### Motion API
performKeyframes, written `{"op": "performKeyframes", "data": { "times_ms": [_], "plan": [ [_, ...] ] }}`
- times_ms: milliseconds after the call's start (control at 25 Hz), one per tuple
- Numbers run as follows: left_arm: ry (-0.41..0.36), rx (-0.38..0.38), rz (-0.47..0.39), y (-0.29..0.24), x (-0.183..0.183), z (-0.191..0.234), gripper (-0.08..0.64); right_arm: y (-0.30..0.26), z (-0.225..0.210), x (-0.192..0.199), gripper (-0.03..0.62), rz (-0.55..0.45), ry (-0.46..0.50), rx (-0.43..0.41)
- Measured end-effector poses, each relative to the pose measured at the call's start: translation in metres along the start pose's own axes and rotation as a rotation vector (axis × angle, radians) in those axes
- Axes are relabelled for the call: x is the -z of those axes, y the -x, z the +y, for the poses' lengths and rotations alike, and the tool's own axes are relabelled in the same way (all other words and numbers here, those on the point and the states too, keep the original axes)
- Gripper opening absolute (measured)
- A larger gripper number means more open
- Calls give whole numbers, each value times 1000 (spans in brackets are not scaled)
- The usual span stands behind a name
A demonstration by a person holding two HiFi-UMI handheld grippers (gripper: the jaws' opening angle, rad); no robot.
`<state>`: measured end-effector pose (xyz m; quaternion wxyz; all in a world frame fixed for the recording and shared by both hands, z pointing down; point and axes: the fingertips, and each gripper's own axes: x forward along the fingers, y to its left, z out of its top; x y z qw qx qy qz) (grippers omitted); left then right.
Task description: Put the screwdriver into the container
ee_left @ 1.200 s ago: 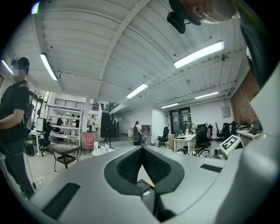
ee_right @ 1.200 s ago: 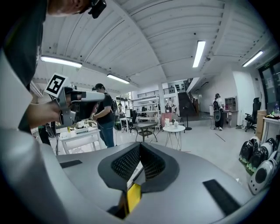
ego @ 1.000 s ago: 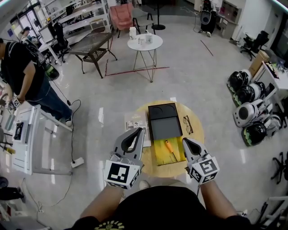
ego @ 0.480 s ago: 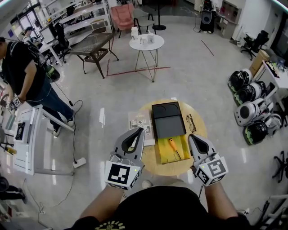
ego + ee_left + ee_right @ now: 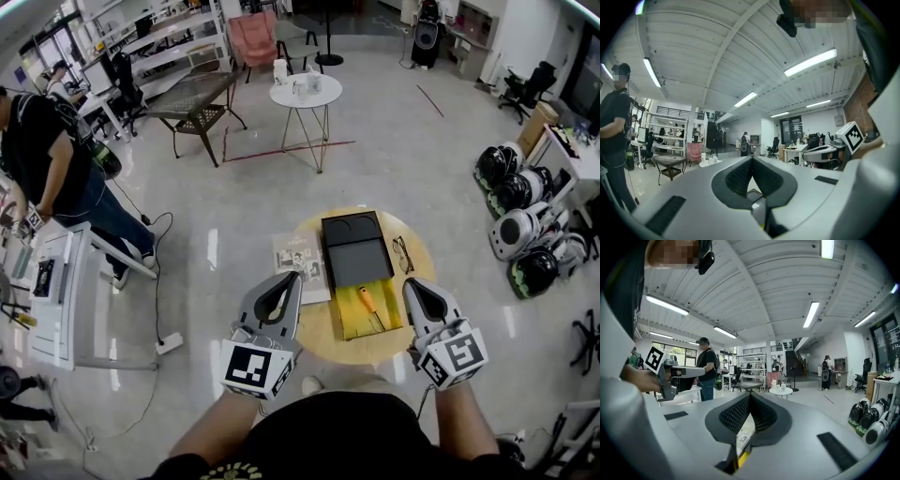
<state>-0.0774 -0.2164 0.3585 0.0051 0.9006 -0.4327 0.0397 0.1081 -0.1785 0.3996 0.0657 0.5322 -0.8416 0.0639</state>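
Left gripper: my left gripper (image 5: 292, 278) has its jaws pressed tip to tip with nothing between them.
Right gripper: my right gripper (image 5: 411, 285) is closed just the same and is empty.
Screwdriver: the screwdriver (image 5: 367, 306) lies between my two grippers, nearer the right one, left of its tips and below them. Its orange handle rests on the yellow floor of the container (image 5: 354, 246), in the open end nearest me.
Task reading: it looks to me already inside, so a needless grab is the first risk.
Risk, shut jaws: if I reach down without opening, the closed tips will shove the tool rather than take it.
Risk, rolling: the round handle probably rolls easily, and a pinch on the thin shaft could let it pivot and drop.
Risk, container: pressing on the rim could slide the whole box across the table (image 5: 319, 330).
Risk, bystanders: the glasses (image 5: 404, 254) sit just ahead of my right tips and the magazine (image 5: 302, 259) just ahead of my left. A careless sweep could push either off the edge.
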Motion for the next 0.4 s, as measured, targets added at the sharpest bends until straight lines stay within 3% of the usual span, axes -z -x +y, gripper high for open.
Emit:
{"op": "performKeyframes", "data": {
  "times_ms": [400],
  "plan": [
    [1,-8,-17,30,-1,15,15,2,34,-11,14,-18,-12,-15]
  ]
}}
